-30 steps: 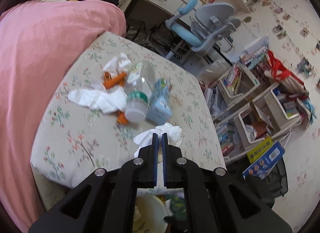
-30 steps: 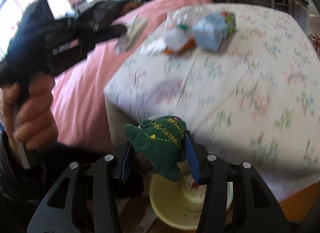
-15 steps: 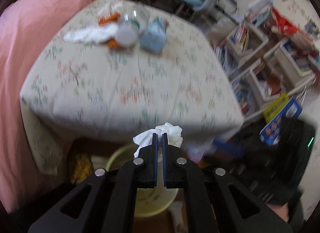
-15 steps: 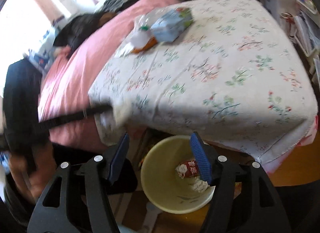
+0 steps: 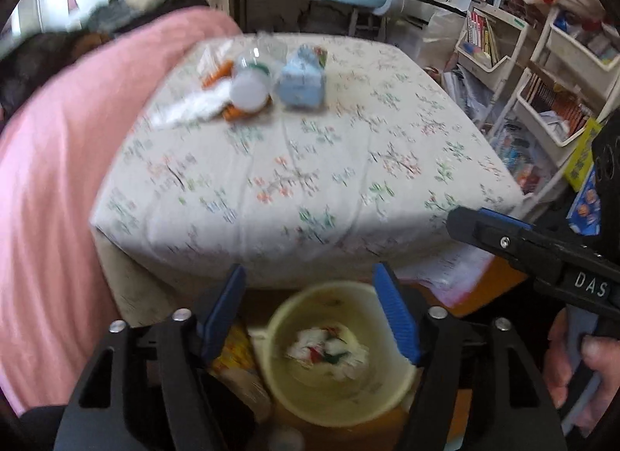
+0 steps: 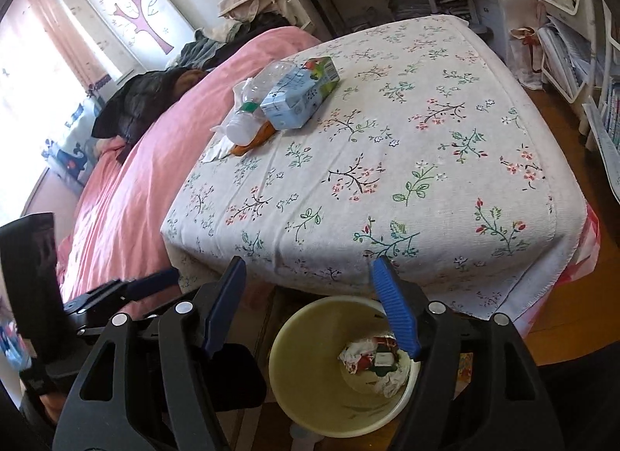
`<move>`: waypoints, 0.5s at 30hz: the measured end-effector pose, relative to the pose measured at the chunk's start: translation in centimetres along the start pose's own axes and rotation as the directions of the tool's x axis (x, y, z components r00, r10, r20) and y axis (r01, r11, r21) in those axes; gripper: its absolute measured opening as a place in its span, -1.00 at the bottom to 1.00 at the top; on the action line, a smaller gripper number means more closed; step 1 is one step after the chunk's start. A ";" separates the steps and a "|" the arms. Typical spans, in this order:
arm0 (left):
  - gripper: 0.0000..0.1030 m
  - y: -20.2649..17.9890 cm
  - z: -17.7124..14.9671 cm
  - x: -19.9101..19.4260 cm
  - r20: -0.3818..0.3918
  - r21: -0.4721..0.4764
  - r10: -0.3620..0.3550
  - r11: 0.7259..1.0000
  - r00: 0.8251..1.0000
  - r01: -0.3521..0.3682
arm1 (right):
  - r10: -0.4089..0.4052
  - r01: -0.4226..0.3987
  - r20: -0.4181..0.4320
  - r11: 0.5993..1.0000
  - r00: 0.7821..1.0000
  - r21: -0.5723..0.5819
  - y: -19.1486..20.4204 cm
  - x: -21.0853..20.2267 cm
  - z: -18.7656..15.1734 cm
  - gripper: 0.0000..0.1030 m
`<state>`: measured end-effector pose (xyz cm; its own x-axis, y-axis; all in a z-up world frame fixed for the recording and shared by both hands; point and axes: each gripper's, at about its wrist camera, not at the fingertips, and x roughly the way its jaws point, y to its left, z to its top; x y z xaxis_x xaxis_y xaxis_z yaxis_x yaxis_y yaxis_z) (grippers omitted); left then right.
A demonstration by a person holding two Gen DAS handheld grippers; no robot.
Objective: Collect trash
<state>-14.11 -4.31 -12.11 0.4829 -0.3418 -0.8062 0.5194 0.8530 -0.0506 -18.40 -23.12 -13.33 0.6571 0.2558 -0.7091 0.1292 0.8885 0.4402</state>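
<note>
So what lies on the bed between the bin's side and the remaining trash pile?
Nothing: in the right wrist view, bare floral bedspread separates the yellow bin from the pile of blue carton, plastic bottle and tissue.

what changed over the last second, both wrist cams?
Both claws let go over the bin. The left claw, shut on a white tissue a second ago, has just been opening and is empty; the tissue lies in the bin. The right claw held a green cloth item, has been opening too, and holds nothing. The bottle, blue carton and tissue and orange scraps stayed put on the bed.
</note>
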 end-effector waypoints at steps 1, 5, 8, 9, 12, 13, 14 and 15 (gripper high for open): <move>0.45 -0.1 0.1 -0.4 0.034 0.009 0.032 0.999 0.999 -0.032 | -0.002 0.002 0.002 1.000 1.000 -0.001 0.0 0.1 0.0 0.27; 0.57 -0.3 0.6 -1.3 0.123 0.016 0.106 0.994 0.987 -0.108 | -0.022 0.022 0.029 1.000 0.999 -0.005 0.1 0.0 0.0 0.28; 0.63 -0.3 1.0 -1.6 0.162 0.007 0.143 0.989 0.976 -0.146 | -0.040 0.040 0.049 0.999 0.998 -0.008 0.2 -0.1 0.1 0.30; 0.66 -0.3 1.0 -1.7 0.168 0.005 0.149 0.988 0.975 -0.152 | -0.046 0.046 0.055 0.999 0.997 -0.010 0.2 -0.1 0.1 0.32; 0.72 -0.4 1.2 -1.8 0.185 -0.004 0.167 0.986 0.968 -0.169 | -0.063 0.065 0.074 0.998 0.995 -0.018 0.3 -0.3 0.2 0.38; 0.73 -0.4 1.2 -1.8 0.188 -0.007 0.172 0.985 0.967 -0.174 | -0.067 0.069 0.078 0.997 0.995 -0.022 0.3 -0.3 0.1 0.39; 0.74 -0.3 1.2 -1.8 0.189 -0.011 0.174 0.985 0.967 -0.175 | -0.071 0.074 0.081 0.997 0.994 -0.028 0.4 -0.3 0.2 0.39; 0.75 -0.3 1.3 -1.8 0.190 -0.017 0.176 0.984 0.966 -0.176 | -0.074 0.077 0.083 0.996 0.994 -0.034 0.5 -0.3 0.2 0.39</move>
<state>-14.22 -4.42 -9.92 0.6918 -0.2547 -0.6757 0.4143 0.9064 0.0826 -18.40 -22.81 -12.80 0.7054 0.1564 -0.6914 0.1546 0.9180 0.3653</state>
